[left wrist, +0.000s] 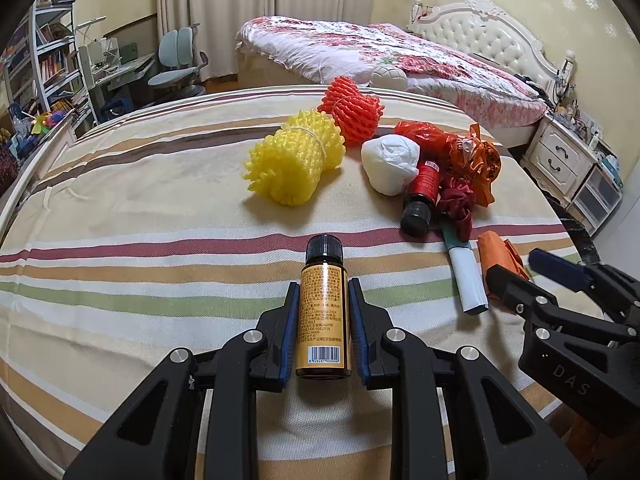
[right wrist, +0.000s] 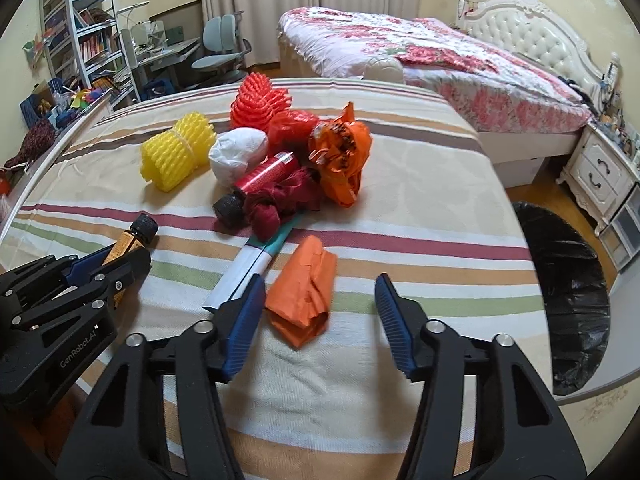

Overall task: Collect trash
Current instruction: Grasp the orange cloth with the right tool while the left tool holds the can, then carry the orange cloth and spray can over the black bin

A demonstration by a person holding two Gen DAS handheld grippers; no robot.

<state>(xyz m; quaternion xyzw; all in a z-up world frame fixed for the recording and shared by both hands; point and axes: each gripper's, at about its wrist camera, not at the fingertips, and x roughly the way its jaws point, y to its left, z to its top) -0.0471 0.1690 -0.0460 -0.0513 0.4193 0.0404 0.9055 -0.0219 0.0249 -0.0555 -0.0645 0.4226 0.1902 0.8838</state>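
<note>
My left gripper (left wrist: 324, 320) pinches the rigid, slick amber glass bottle (left wrist: 325, 308) mid-body, while my right gripper (right wrist: 320, 320) stands spread around the soft, light orange crumpled paper wad (right wrist: 306, 292), not yet pressing.

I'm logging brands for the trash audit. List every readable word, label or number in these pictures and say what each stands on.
"DAS": on the black body of the right gripper, seen from the left wrist.
"GenRobot.AI": on the black body of the left gripper, seen from the right wrist.
Amber glass bottle with gold label: small print and barcode digits, too small to read.
Red-labelled dark bottle: label text too blurred to read.
</note>
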